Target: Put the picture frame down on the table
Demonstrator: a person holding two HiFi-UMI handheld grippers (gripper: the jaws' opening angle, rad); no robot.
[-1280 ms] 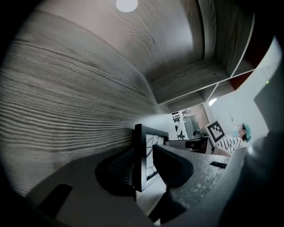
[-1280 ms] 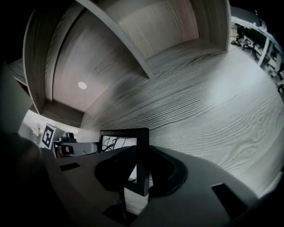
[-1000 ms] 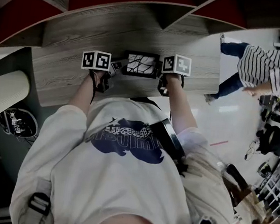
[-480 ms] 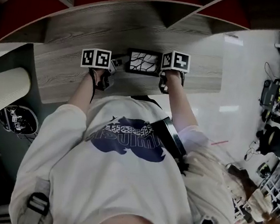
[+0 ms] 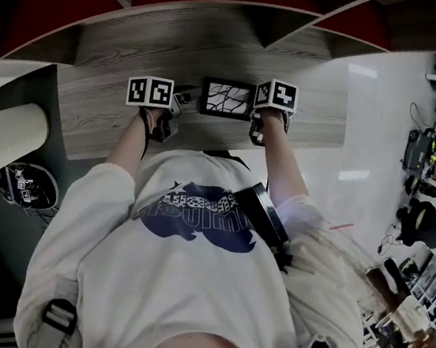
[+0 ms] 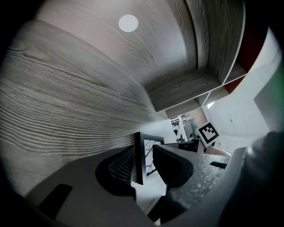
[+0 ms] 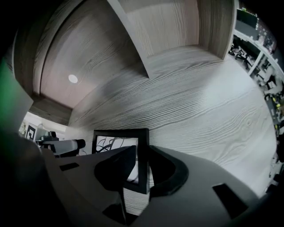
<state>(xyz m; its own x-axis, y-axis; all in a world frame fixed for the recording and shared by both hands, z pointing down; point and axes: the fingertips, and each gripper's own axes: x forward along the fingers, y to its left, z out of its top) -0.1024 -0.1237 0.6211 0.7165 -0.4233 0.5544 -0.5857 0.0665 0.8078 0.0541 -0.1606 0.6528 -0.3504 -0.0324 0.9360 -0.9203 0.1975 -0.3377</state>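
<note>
While both claws are flanking it, the status is reading so:
picture frame (image 5: 228, 99): sitting at the table (image 5: 106, 119) mid-span, between the claws; full contact unclear
left claw (image 6: 144, 153): jaws standing apart, straddling the frame's left edge, gap showing
right claw (image 7: 143, 153): jaws just been opening, straddling the frame's right edge

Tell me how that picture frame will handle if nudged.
The picture frame looks stiff: its dark border runs straight all round. Its front may be glazed, so treat it as fragile. Seen edge-on it is thin, so stood upright on the table it would likely tip easily.
</note>
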